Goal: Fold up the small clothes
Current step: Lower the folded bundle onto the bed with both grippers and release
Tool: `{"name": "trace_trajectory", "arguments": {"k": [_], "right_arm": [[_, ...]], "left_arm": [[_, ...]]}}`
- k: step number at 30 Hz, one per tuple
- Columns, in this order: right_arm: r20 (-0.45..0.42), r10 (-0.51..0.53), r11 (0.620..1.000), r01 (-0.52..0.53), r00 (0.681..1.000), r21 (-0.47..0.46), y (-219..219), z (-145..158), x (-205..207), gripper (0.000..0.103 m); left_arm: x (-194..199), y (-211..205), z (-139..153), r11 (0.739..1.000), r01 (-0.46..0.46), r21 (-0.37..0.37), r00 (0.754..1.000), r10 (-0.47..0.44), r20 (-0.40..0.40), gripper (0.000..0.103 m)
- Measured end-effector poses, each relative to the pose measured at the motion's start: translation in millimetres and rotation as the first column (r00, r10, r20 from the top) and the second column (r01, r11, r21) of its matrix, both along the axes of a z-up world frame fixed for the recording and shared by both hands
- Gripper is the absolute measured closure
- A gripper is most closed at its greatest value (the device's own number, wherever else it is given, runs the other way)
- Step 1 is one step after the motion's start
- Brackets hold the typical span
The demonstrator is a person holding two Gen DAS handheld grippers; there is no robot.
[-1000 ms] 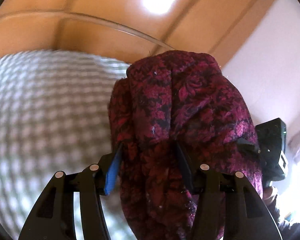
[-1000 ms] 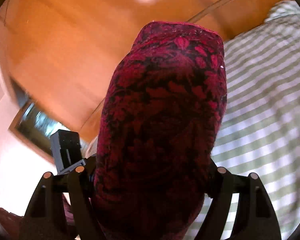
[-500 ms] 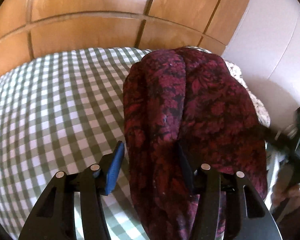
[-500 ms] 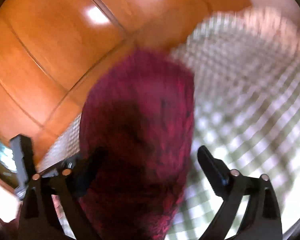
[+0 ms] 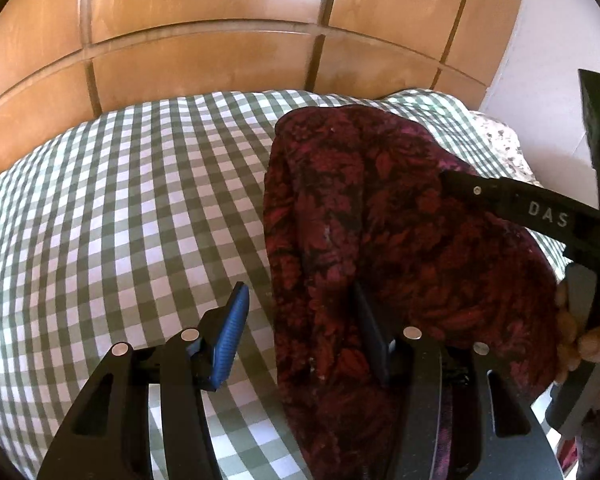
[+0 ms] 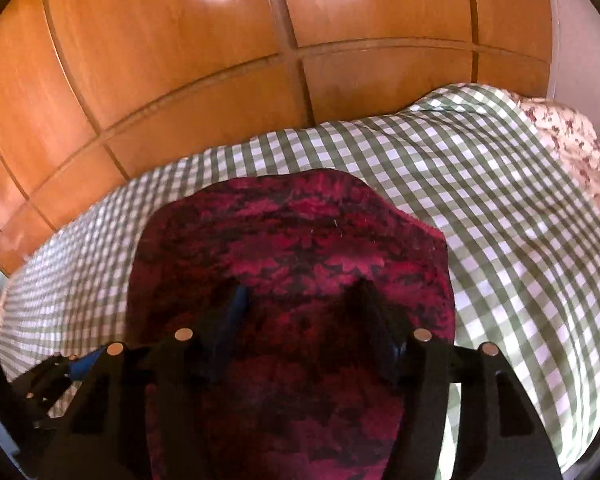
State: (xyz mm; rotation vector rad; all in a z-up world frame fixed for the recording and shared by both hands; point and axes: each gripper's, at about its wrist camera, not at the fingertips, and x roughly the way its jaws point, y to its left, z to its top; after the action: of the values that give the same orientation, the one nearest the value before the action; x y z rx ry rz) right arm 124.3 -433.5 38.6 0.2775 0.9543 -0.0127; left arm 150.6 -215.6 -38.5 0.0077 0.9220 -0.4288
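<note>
A dark red patterned garment (image 5: 400,240) lies on the green-and-white checked bed cover (image 5: 120,220). My left gripper (image 5: 300,312) is open; its left blue pad (image 5: 232,332) stands clear of the cloth, and the cloth drapes over its right finger. In the right wrist view the garment (image 6: 300,248) lies spread under and between my right gripper (image 6: 300,304), whose jaws stand wide apart with cloth over them. The right gripper's black body (image 5: 540,216) shows at the right of the left wrist view.
A wooden panelled headboard (image 5: 220,40) rises behind the bed. A floral pillow or cover (image 6: 572,140) lies at the bed's far right. A white wall (image 5: 540,40) stands to the right.
Both grippers have tilted down from the ceiling toward the bed, bringing the garment onto the cover. The right gripper's jaws have opened; the left's stay apart.
</note>
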Motion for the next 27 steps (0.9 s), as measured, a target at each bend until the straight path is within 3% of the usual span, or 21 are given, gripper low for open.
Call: {"name": "trace_trajectory", "arguments": {"k": [2,5,8,12,14,17,18,22,27], "right_arm": [[0.024,-0.004,1.000,0.004,1.000,-0.001,-2.4,-1.5,-5.1,0.041],[0.061,-0.007,1.000,0.006,0.998,0.023,-3.9,8.6,-18.4,0.032],[0.094,-0.029,0.999,0.025,0.995,0.041,-2.7,29.0,-39.9,0.031],[0.122,-0.030,0.999,0.026,0.992,0.038,9.5,44.3,-83.3,0.031],[0.097,-0.021,1.000,0.020,0.995,0.010,17.8,38.2,-94.0,0.032],[0.054,-0.013,0.989,0.020,0.998,-0.146,37.6,14.7,-100.9,0.031],[0.065,-0.015,0.987,0.026,0.998,-0.161,40.9,15.1,-102.1,0.031],[0.099,-0.039,0.994,0.049,0.994,-0.101,40.5,26.1,-106.5,0.019],[0.119,-0.081,0.993,0.090,0.990,-0.070,43.5,30.4,-121.5,0.015]], "left_arm": [[0.6,-1.1,0.4,1.000,0.004,-0.006,1.000,-0.004,0.002,0.050],[-0.9,0.7,2.0,1.000,-0.013,0.011,1.000,0.013,0.010,0.037],[-1.9,9.8,8.8,0.999,-0.040,-0.021,0.999,0.039,-0.022,0.037],[-11.4,8.1,11.4,0.999,-0.039,0.027,0.999,0.038,0.025,0.037],[-11.6,6.2,9.1,0.998,-0.054,0.043,0.998,0.052,0.031,0.033],[-3.3,8.4,5.3,0.997,-0.076,0.029,0.997,0.076,0.004,0.020],[-3.2,8.4,6.2,0.997,-0.076,0.026,0.997,0.076,0.002,0.020],[-19.3,12.9,22.3,0.996,-0.092,0.008,0.994,0.092,0.059,0.020],[-39.1,17.0,39.6,0.995,-0.096,-0.008,0.989,0.096,0.113,0.020]]}}
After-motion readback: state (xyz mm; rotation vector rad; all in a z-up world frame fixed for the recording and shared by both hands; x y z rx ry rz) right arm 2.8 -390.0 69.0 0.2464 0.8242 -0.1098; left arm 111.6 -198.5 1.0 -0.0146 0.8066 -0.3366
